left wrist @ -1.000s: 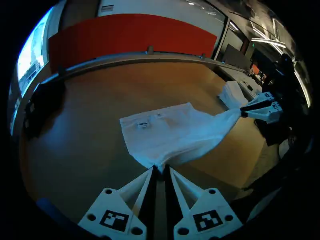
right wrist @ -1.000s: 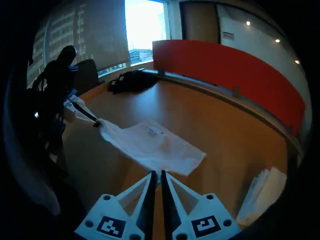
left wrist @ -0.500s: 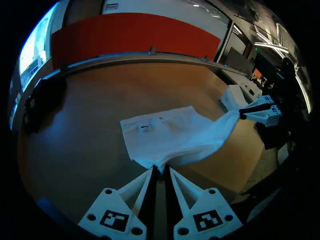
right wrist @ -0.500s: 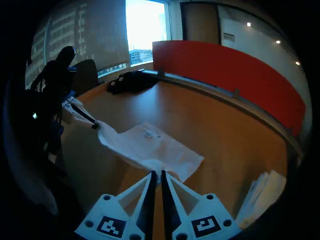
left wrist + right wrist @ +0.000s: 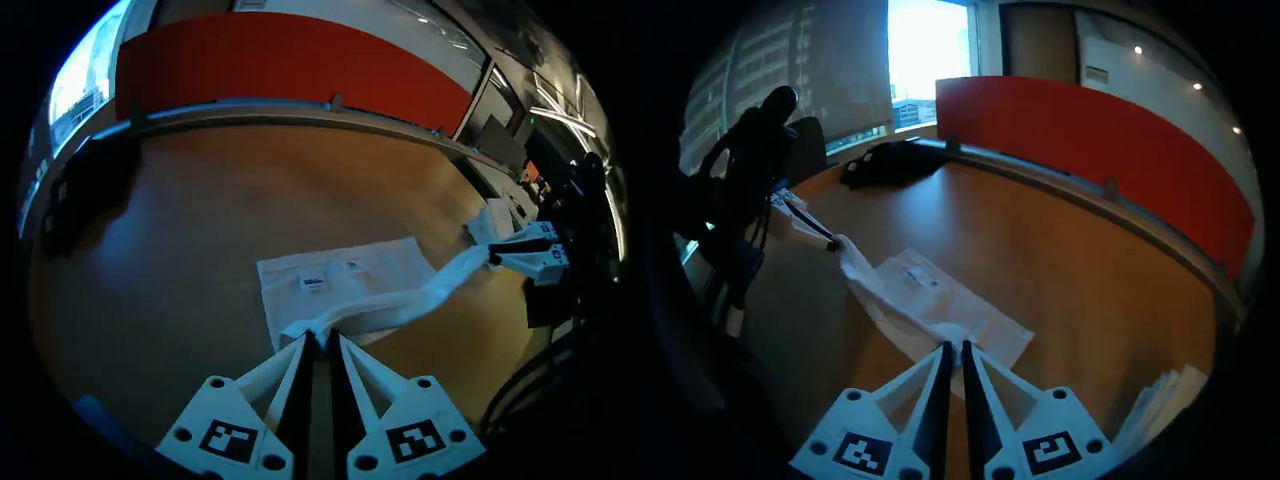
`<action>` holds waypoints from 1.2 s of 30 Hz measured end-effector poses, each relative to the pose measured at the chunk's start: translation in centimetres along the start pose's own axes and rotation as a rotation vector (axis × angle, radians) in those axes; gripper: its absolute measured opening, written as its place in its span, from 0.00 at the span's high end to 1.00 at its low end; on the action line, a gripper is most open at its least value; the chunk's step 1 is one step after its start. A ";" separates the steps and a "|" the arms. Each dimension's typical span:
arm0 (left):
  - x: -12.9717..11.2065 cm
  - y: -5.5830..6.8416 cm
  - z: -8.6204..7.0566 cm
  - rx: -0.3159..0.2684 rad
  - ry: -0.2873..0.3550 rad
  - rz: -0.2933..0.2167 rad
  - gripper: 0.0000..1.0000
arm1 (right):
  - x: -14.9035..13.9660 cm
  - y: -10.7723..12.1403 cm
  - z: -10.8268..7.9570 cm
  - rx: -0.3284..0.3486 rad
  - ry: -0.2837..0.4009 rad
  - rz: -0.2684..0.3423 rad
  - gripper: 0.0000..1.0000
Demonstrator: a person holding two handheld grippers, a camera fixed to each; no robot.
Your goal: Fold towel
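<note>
The towel (image 5: 352, 280) lies on the desk (image 5: 200, 208), on the side of the red screen (image 5: 280, 60) nearest the person, with its far half flat and its label side up. The edge farthest from the screen is off the desk, stretched as a narrow band between the two grippers.

The left gripper (image 5: 320, 336) has its fingers together, clamped on one corner of that edge. The right gripper (image 5: 954, 346) also has its fingers together, pinching the other corner, which bunches at the tips.

The step in hand looks like carrying this raised edge toward the screen to lay it on the far edge.

- Move both grippers toward the screen at the same pace and height. Otherwise the band will skew and the corners will land unevenly.
- Hold the edge just taut. It twists a little near the right gripper, so spread the grippers slightly apart to flatten it before lowering.
- Stay low enough that the flat half does not drag away from the screen.
- Set each corner on its matching far corner, then part the fingers once the cloth rests.

The bag (image 5: 88, 184) by the screen is well clear.
</note>
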State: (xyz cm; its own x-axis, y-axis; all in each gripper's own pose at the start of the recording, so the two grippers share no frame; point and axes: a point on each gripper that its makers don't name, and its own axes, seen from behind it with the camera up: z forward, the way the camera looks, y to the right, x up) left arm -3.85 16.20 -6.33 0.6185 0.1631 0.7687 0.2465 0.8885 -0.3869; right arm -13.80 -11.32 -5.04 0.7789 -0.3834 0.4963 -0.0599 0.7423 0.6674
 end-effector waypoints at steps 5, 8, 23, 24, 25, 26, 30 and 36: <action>1.2 -1.2 1.8 0.010 -0.007 0.000 0.87 | 0.0 1.2 1.6 -0.008 -0.009 0.009 0.91; 1.5 -1.6 2.8 0.012 -0.016 0.010 0.87 | -0.3 1.7 2.3 -0.011 -0.018 0.016 0.91; 1.2 -2.5 6.7 0.011 -0.051 0.040 0.87 | -1.9 3.6 4.9 -0.036 -0.049 0.058 0.91; 1.2 -2.6 7.0 0.012 -0.052 0.039 0.87 | -2.0 3.8 5.2 -0.038 -0.051 0.061 0.91; 1.3 -2.8 7.4 0.015 -0.052 0.037 0.87 | -2.1 4.0 5.5 -0.040 -0.054 0.065 0.91; 1.3 -2.9 7.7 0.017 -0.053 0.036 0.87 | -2.2 4.1 5.7 -0.042 -0.057 0.069 0.91; 1.3 -3.3 8.9 0.026 -0.059 0.024 0.87 | -2.5 4.6 6.6 -0.048 -0.065 0.086 0.91; 1.3 -3.6 9.9 0.030 -0.062 0.014 0.86 | -2.8 5.0 7.2 -0.060 -0.072 0.096 0.91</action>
State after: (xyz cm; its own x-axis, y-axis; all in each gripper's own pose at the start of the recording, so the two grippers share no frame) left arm -11.35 17.50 1.11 0.5746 0.2012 0.7933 0.2147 0.8983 -0.3833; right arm -20.75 -10.50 0.86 0.7242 -0.3462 0.5964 -0.0928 0.8081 0.5817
